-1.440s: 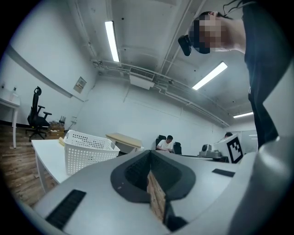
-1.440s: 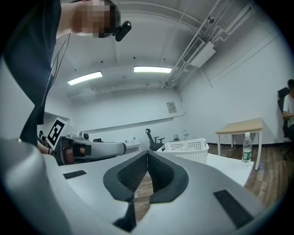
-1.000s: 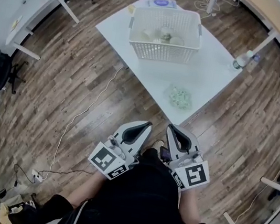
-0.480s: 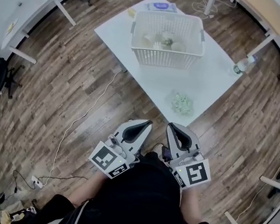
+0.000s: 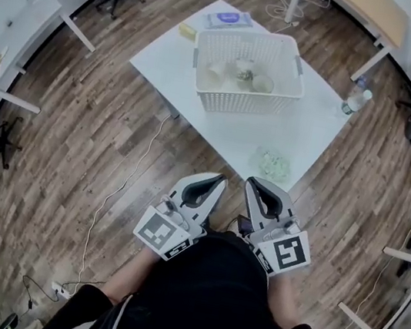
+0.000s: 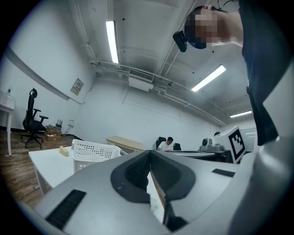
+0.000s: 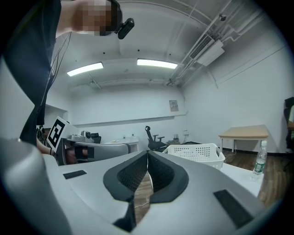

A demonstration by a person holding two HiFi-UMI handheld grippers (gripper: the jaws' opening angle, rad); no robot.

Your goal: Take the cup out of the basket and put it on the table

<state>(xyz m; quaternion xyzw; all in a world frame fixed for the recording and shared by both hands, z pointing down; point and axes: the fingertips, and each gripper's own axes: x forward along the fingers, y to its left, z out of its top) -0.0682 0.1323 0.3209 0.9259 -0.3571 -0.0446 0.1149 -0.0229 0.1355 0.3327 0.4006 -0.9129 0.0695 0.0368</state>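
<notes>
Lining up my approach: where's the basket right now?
In the head view, the basket sits on the white table, upper centre, left of the water bottle.

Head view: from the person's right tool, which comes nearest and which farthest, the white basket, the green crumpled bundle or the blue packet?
1. The green crumpled bundle, at the near edge of the table, just ahead of the right tool.
2. The white basket, in the middle of the table.
3. The blue packet, on the far side, behind the basket.
</notes>
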